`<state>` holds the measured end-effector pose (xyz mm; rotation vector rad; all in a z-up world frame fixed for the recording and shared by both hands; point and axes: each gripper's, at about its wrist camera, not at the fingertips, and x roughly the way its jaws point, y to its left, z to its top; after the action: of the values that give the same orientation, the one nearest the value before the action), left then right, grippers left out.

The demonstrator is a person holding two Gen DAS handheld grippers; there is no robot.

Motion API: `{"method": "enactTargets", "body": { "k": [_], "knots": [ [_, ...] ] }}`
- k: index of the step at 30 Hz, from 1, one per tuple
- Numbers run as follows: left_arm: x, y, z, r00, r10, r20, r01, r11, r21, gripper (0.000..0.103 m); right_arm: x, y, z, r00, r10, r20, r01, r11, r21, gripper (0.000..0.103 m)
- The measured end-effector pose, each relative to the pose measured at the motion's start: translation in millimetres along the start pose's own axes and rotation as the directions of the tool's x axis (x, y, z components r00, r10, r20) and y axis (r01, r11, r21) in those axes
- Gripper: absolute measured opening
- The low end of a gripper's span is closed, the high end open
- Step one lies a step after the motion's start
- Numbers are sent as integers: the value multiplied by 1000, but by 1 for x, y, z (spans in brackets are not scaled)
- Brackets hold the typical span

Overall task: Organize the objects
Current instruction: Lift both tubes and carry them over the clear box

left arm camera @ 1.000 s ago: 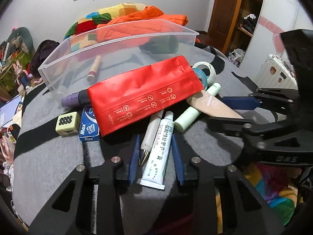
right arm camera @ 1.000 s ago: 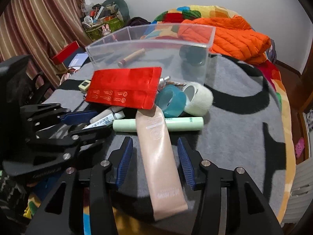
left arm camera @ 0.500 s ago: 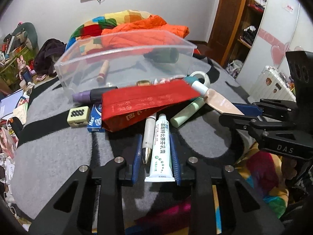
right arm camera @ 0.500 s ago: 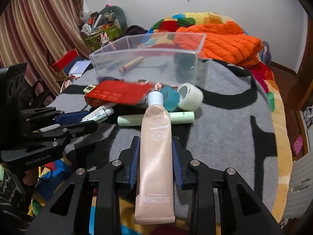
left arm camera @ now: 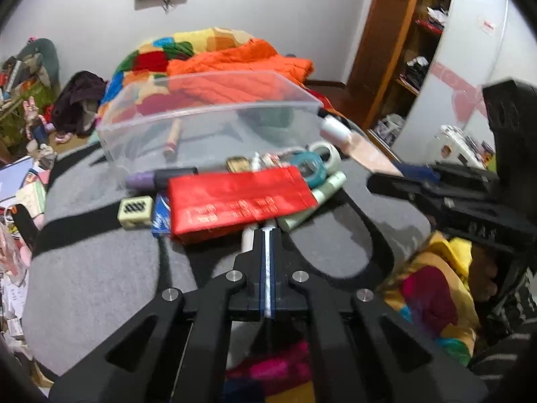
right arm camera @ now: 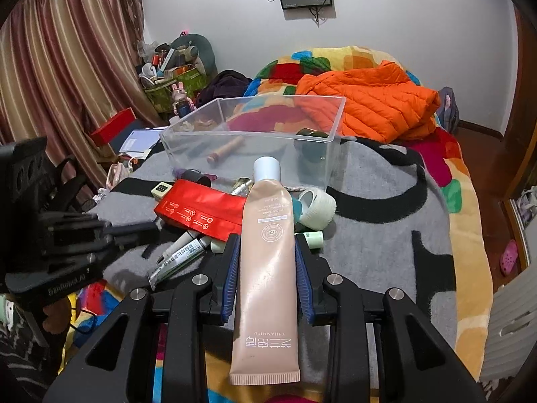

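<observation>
Two tubes are up at once, and that's the risk: the left gripper [left arm camera: 267, 268] has its jaws pressed nearly together on the flattened tail of the white ointment tube [right arm camera: 181, 255], a thin hold that could let the hanging tube swing or slip out. The right gripper [right arm camera: 266, 268] pinches the beige cream tube [right arm camera: 268, 252] mid-body, cap aimed at the far clear bin [right arm camera: 330, 154]; squeeze harder and it may ooze. Both grippers slope downward, side by side above the grey blanket [right arm camera: 379, 252], near the red pouch [left arm camera: 238, 198], which either tube could clip.
</observation>
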<state>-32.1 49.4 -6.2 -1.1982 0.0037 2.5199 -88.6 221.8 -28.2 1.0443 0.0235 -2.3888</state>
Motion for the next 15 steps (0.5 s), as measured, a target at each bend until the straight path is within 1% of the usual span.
{"method": "enactTargets", "body": {
  "k": [4,8,9,11,12,13,14,15],
  "knots": [
    [8,-8,-9,999,9,-39,-8,999,41,1,1,-1,0,1000,5,-1,-5,1000,4,28],
    [20,-8,-13,997,3,-78,0,999,42,2,3,-1,-2,1000,5,-8,-5,1000,4,28],
    [20,-8,-13,998,4,-70,-1,999,43,5,4,-2,-3,1000,7,-9,-7,1000,6,28],
    [20,-7,-12,997,2,-71,1,999,40,8,4,-2,-3,1000,7,-11,-7,1000,9,28],
    [21,-6,-11,998,5,-70,-2,999,38,11,4,-2,-3,1000,8,-12,-8,1000,12,28],
    [22,-5,-11,997,10,-70,-7,999,38,19,4,-2,-4,1000,9,-12,-9,1000,13,28],
    [24,-4,-10,997,16,-78,-13,999,36,22,4,-3,-4,1000,10,-12,-10,1000,13,28],
    [26,-3,-10,997,12,-79,-9,999,33,22,4,-3,-4,1000,11,-12,-11,1000,14,28]
  ]
}}
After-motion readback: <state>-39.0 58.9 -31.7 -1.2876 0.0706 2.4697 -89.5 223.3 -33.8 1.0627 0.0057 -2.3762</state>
